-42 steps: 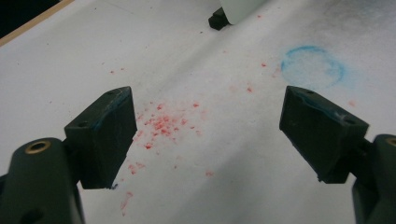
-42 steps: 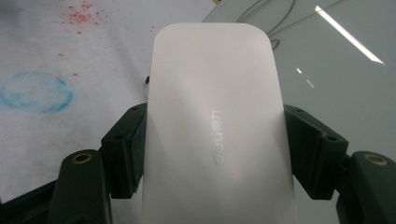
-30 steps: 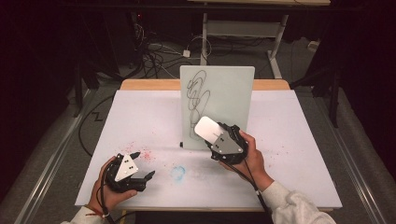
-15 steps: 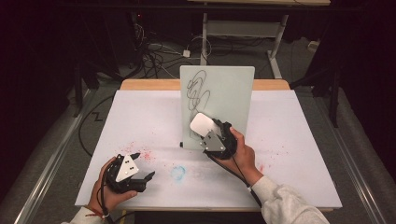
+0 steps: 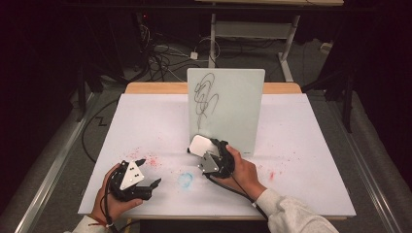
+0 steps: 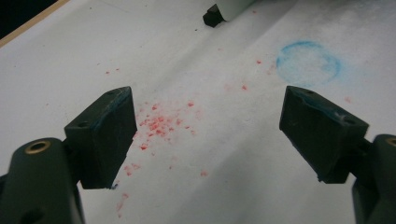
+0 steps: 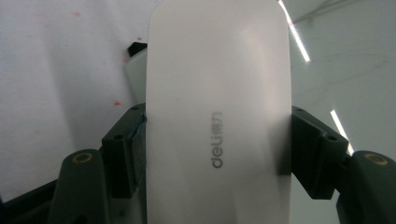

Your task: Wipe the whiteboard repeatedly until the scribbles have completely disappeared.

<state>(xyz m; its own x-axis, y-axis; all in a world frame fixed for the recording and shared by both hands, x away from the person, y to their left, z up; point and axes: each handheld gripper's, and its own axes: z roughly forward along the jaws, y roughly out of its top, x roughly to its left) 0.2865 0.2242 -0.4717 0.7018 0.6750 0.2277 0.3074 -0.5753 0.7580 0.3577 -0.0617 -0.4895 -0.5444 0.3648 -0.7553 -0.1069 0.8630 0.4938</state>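
Observation:
A pale whiteboard (image 5: 233, 104) stands upright at the table's middle, with a black scribble (image 5: 205, 99) on its left half. My right gripper (image 5: 206, 154) is shut on a white eraser (image 5: 199, 144) marked "deli" (image 7: 218, 107), held low at the board's lower left corner. In the right gripper view the jaws press the eraser's two sides and the board (image 7: 345, 60) lies just behind it. My left gripper (image 5: 148, 174) rests near the table's front left, open, with nothing between its jaws (image 6: 205, 135).
The white table cover (image 5: 145, 121) carries red specks (image 5: 145, 160), a faint blue ring (image 5: 185, 180) and more red marks (image 5: 272, 174) at the right. A black foot (image 6: 212, 18) of the board shows in the left gripper view. Cables and table legs lie on the floor behind.
My right gripper has carried the eraser leftward and down along the board's front, to its lower left corner. The left gripper has stayed put.

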